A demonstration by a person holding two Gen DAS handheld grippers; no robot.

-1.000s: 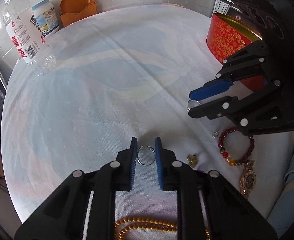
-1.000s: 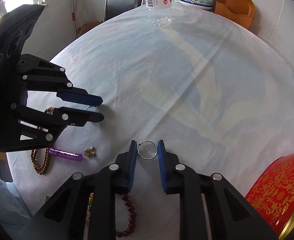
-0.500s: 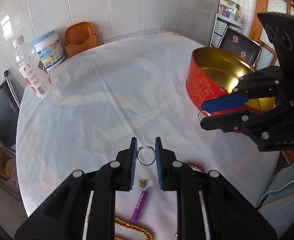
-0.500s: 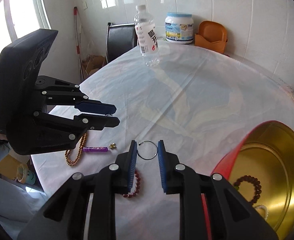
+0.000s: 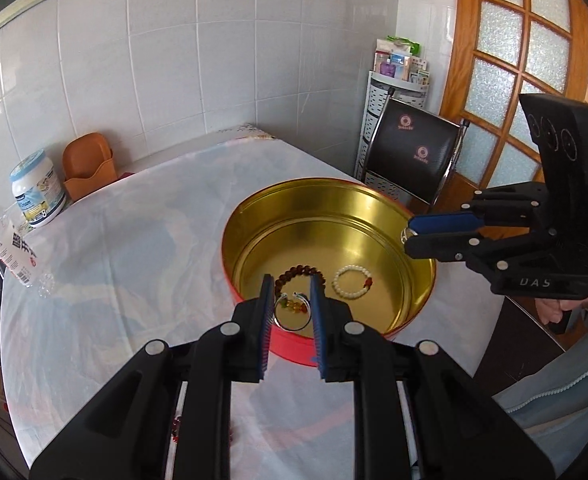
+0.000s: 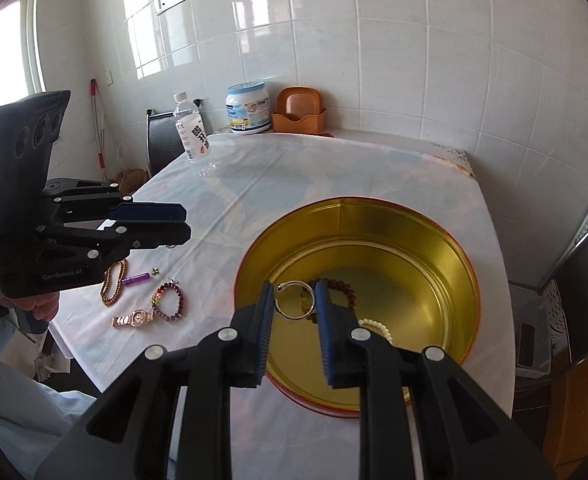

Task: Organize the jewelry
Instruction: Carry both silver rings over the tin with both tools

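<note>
My left gripper (image 5: 292, 308) is shut on a silver ring (image 5: 291, 320) and holds it above the near rim of the red tin (image 5: 421, 312) with a gold inside. My right gripper (image 6: 295, 300) is shut on another silver ring (image 6: 294, 314) above the tin's (image 6: 467, 276) left side. A brown bead bracelet (image 5: 299, 271) and a white bead bracelet (image 5: 351, 287) lie in the tin. On the cloth to the left lie a dark red bracelet (image 6: 170, 304), a gold watch (image 6: 134, 317), a gold bead strand (image 6: 112, 284), a purple tube (image 6: 136, 279) and a small charm (image 6: 154, 270).
A water bottle (image 6: 193, 140), a white jar (image 6: 248, 109) and an orange holder (image 6: 299, 111) stand at the far side of the round table (image 6: 333, 168) near the tiled wall. Black chairs (image 5: 413, 156) stand at the table's sides.
Both grippers rose and moved from the loose jewelry over to the tin, each keeping its ring. The views now look down into the tin.
</note>
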